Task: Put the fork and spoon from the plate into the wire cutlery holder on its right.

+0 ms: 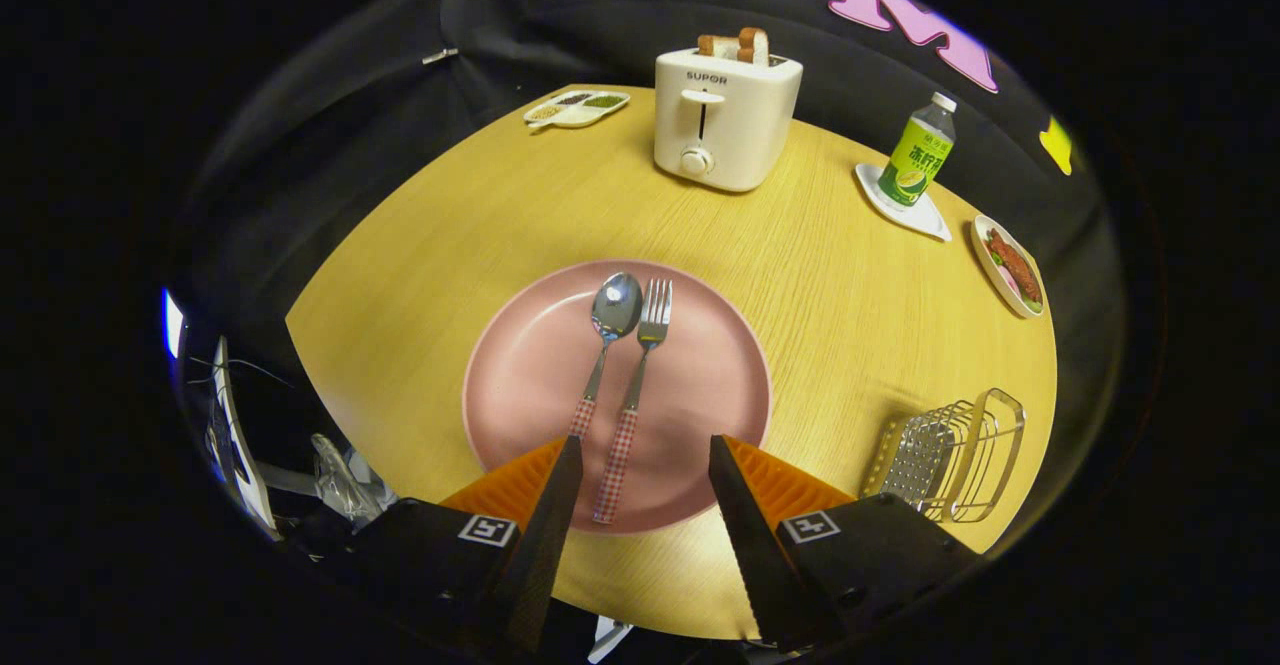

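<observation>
A pink plate (520, 385) lies on the round wooden table just ahead of my fingers. On it a spoon (608, 330) and a fork (640, 375) lie side by side, bowl and tines pointing away, checked handles toward me. The spoon is on the left and its handle end slips behind my left finger. The fork's handle reaches into the gap between the fingers. My gripper (645, 445) hangs open above the plate's near rim, touching nothing. The wire cutlery holder (950, 455) stands to the right of the plate, beside my right finger.
A white toaster (722, 120) with bread slices stands beyond the plate. A green bottle (918, 153) on a white coaster and a small dish of food (1010, 267) sit at the far right. A divided snack tray (577, 108) lies at the far left edge.
</observation>
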`<state>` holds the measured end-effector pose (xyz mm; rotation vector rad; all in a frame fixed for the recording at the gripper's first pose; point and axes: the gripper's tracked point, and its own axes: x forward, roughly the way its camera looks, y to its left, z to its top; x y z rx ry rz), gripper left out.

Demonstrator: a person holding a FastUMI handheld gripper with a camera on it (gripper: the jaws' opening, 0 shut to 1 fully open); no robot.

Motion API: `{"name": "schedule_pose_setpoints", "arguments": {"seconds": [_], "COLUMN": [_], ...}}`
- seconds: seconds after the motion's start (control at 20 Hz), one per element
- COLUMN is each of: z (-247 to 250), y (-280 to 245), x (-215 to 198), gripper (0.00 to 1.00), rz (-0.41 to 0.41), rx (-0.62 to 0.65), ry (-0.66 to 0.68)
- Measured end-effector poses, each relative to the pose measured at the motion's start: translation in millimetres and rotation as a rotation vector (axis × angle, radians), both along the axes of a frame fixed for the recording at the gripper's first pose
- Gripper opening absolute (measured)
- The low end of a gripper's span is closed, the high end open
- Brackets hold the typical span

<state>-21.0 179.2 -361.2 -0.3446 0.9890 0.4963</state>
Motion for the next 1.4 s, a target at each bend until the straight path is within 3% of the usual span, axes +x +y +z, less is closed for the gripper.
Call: {"name": "schedule_pose_setpoints", "arguments": {"seconds": [0.1, 0.15, 0.2, 0.5, 0.55, 0.65, 0.75, 0.85, 1.4], "z": [-12.1, -16.3, -20.5, -40.1, -43.0, -44.0, -43.1, -42.3, -12.3], "y": [-0.2, 0.4, 1.6, 1.0, 0.0, 4.6, 2.6, 2.8, -12.7], "x": [-0.6, -1.5, -1.2, -10.2, -13.9, -15.1, -12.1, -14.2, -16.0], "gripper": [0.71, 0.51, 0.48, 0.51, 0.42, 0.36, 0.20, 0.14, 0.12], "rz": [-0.010, -0.012, -0.007, -0.022, -0.034, -0.030, -0.048, -0.073, -0.106], "rx": [-0.017, -0.022, -0.029, -0.052, -0.056, -0.045, -0.045, -0.035, -0.011], "ry": [0.031, 0.045, 0.055, 0.132, 0.152, 0.180, 0.188, 0.223, 0.279]}}
